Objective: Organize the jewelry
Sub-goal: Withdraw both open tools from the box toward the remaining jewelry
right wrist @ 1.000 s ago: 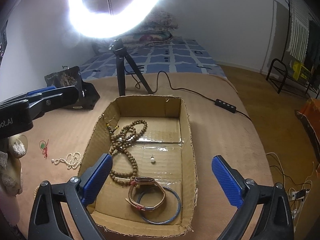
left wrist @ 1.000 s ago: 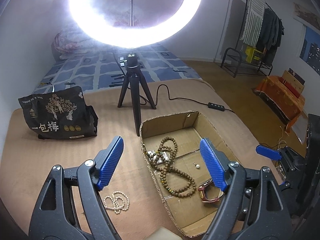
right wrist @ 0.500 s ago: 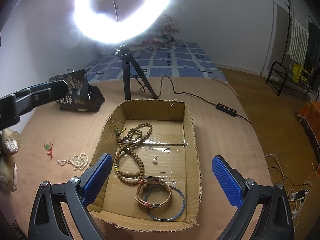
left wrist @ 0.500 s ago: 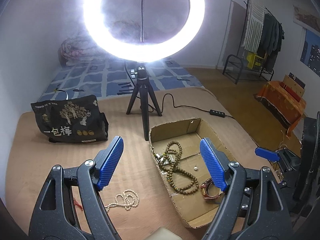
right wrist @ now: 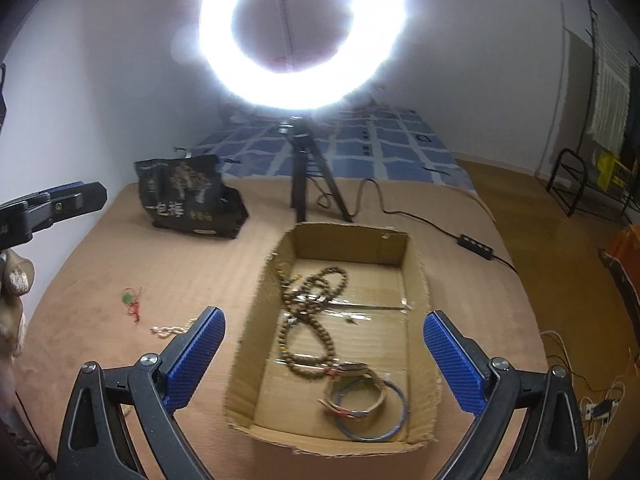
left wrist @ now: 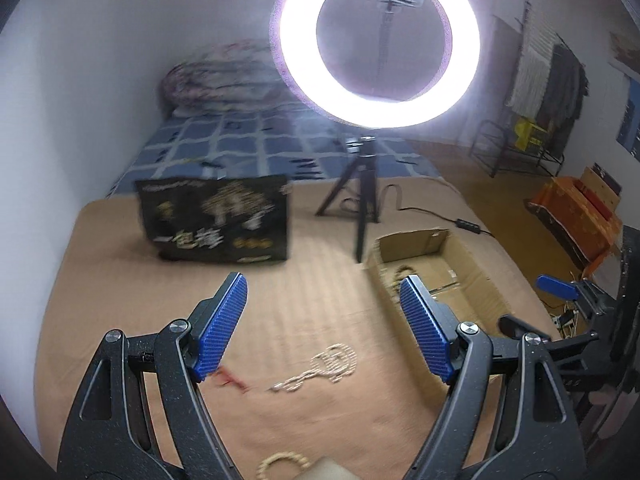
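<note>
The left claw [left wrist: 322, 326] is wide open and holds nothing. Compared with half a second ago, its view has swung left, away from the cardboard box [left wrist: 472, 280] and toward the open brown surface; the picture is motion-blurred. A pale bead string [left wrist: 328, 364] now lies between and just beyond its fingers, with a red cord charm [left wrist: 230, 378] near the left finger. Judgement: the left claw is lining up on the bead string as the next item to collect.

The right claw [right wrist: 322, 358] is also wide open and empty, held over the near end of the box [right wrist: 418, 280]. Inside lie a long brown bead necklace [right wrist: 312, 320], a watch [right wrist: 354, 384] and a blue bangle [right wrist: 376, 412]. A black bag [right wrist: 184, 200] and the ring light tripod [right wrist: 304, 168] stand beyond.
</note>
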`<state>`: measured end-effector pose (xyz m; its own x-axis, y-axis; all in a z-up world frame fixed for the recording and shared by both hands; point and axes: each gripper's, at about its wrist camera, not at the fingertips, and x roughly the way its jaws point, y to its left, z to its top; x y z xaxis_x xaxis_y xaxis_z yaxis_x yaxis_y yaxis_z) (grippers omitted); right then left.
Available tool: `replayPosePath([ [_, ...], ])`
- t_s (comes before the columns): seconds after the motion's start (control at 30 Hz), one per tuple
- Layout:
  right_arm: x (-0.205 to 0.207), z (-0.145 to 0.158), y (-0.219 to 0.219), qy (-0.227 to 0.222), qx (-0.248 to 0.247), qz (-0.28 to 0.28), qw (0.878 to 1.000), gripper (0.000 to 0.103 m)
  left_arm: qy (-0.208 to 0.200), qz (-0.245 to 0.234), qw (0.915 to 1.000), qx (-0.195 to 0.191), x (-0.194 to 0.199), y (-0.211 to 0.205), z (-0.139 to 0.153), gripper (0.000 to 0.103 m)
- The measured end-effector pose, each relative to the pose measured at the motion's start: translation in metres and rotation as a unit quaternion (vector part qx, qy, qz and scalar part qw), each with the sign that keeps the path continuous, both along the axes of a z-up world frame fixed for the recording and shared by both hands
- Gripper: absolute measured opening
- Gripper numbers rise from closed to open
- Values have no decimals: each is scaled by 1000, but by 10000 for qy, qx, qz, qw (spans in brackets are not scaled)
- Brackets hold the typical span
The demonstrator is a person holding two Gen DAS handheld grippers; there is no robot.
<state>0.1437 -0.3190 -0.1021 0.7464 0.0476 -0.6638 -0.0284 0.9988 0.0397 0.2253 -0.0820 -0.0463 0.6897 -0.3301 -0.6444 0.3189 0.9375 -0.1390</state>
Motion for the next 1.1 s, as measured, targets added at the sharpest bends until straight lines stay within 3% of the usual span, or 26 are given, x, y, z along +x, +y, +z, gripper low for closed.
replayPosePath([
  [0.37, 8, -4, 59, 69, -12, 720, 9974, 101, 391, 541, 9977, 127, -21, 96, -37, 81],
  [0.77, 23, -36, 124, 566, -119, 1318, 9896, 99, 789, 792, 9937, 72, -5, 141, -75, 81],
  [0.97, 33, -64, 144, 994, -161, 1494, 9836, 86, 883, 625, 9940, 168, 0, 142, -91, 81],
  [1.1, 45, -80, 149, 1271, -205, 1520, 9800, 78, 1027, 414, 9936, 217, 6, 137, -105, 73],
])
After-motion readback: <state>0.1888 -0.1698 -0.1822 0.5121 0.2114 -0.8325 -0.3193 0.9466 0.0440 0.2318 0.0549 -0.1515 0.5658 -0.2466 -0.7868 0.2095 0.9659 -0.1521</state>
